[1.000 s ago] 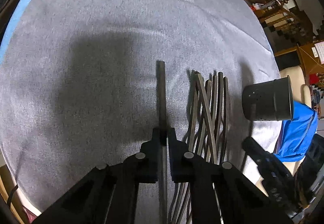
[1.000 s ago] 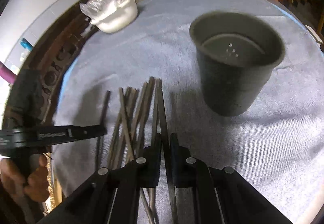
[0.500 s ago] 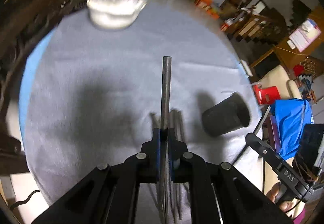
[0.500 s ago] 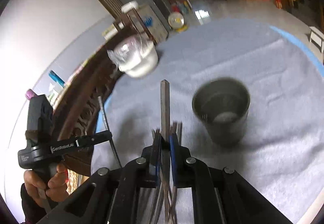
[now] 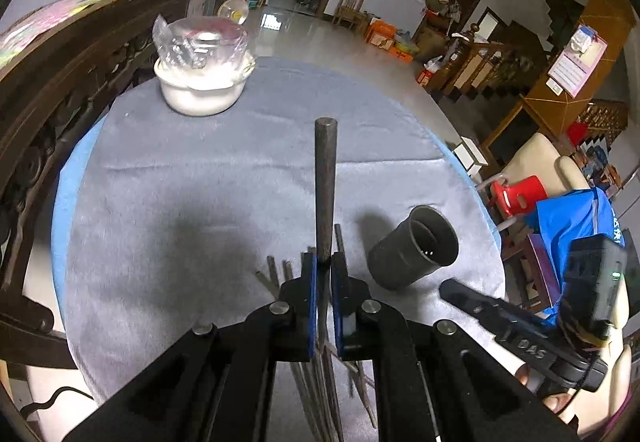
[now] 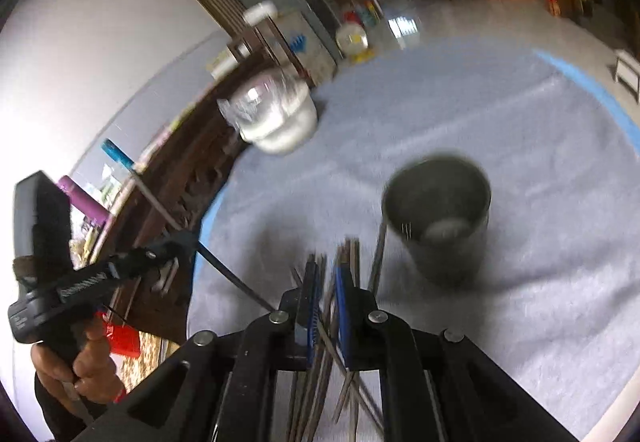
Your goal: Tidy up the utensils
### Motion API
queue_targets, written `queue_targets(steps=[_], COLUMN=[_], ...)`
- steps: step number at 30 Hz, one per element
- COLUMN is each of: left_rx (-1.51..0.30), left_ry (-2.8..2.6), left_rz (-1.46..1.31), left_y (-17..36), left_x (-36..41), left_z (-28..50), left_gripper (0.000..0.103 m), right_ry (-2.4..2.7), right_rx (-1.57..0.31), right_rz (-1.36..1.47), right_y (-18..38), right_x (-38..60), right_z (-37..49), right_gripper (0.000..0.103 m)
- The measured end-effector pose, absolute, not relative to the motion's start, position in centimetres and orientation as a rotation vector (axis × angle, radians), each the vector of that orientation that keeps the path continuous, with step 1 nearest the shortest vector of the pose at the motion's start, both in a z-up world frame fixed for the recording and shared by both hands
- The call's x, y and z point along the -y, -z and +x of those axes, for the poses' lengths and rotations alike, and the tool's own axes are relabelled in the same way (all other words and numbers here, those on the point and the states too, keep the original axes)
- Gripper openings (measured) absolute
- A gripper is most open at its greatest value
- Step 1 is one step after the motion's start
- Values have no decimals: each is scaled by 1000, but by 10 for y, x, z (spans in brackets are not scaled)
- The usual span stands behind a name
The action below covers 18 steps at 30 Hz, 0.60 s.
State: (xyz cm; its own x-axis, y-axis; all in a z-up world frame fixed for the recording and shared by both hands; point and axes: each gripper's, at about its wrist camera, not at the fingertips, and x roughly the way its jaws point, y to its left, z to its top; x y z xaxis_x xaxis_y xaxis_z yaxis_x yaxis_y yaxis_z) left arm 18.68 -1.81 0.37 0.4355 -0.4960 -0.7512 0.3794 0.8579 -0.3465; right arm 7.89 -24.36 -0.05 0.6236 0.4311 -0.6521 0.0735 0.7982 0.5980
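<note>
Dark chopstick sits clamped in your left gripper above the pile; your nearly shut right gripper looks empty; next, probably tip it into the cup.

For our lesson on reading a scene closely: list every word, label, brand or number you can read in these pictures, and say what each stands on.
"DAS": white letters on the side of the right gripper, seen from the left wrist camera.
White print on the side of the left gripper: too blurred to read.
Wall calendar: print too small to read.
Blue bag: white lettering at its edge, not readable.
</note>
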Motion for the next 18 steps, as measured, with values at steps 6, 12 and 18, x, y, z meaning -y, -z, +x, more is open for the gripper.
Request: queue_targets(steps=[6, 12, 18], left_rx=[-981, -955, -899], left_ry=[547, 557, 576], left_rz=[-141, -145, -157], left_y=[1, 0, -2], left_x=[12, 4, -10], left_z=[183, 177, 166], left_gripper=[7, 7, 7], right_ry=[-208, -164, -134], right_rx=[-1024, -1072, -1079], right_rz=[557, 483, 437], right_y=[30, 46, 56], right_x=[222, 205, 195], right_z=[93, 95, 106], right_gripper=[12, 14, 65])
